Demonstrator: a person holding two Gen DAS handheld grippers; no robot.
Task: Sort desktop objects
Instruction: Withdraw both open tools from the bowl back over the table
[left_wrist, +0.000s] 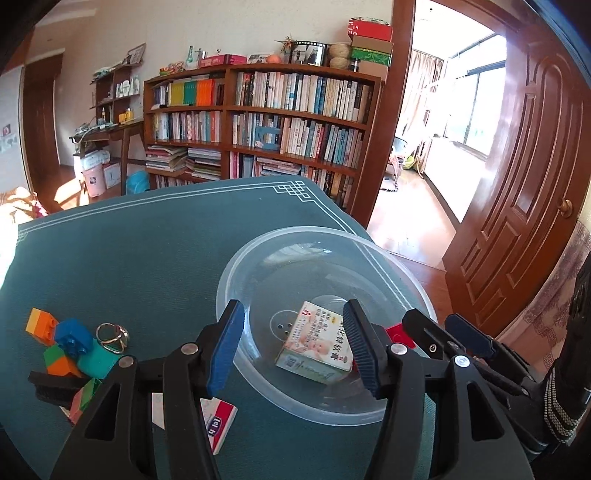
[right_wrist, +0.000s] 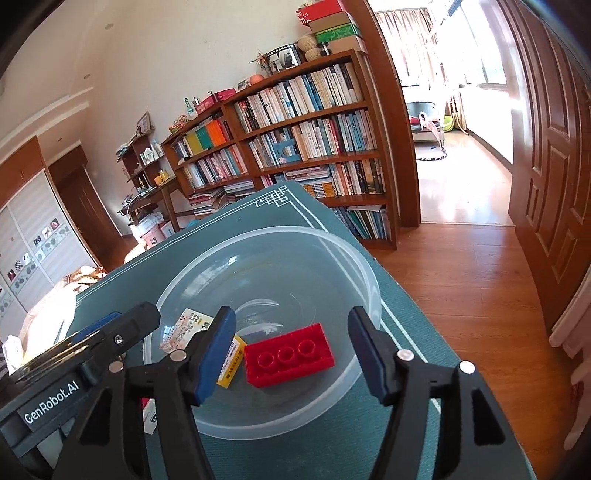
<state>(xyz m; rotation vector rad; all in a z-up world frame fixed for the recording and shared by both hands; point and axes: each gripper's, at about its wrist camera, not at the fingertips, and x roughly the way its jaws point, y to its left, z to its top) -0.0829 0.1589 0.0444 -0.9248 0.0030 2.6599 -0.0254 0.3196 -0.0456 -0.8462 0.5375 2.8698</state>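
Over the bowl, right side: right tool (right_wrist: 291, 354) stands with jaws apart and nothing between the pads; no contact with the brick below.
Receptacle: clear round plastic bowl (right_wrist: 369, 280) on the green-mat worktop (left_wrist: 129, 258), near its corner.
Contents: red three-stud plastic brick (right_wrist: 288, 360) flat on the bowl floor; white printed carton with a baby picture (left_wrist: 314, 350) beside it; small yellow box (right_wrist: 231, 363) partly hidden behind the right tool's near finger.
Left tool (left_wrist: 295, 349): jaws moderately wide, empty, poised over the bowl with the carton seen between them, lower down.
Unsorted stock: cluster of orange, blue, teal and green plastic blocks (left_wrist: 70, 347), a metal ring (left_wrist: 112, 335), a red-and-white packet (left_wrist: 218, 424), all on the worktop left of the bowl.
Step in hand: judged a deposit just finished, brick resting free.
Next move: calls for drawing a tool clear of the rim, crossing to the block cluster, and aligning open jaws on one piece.
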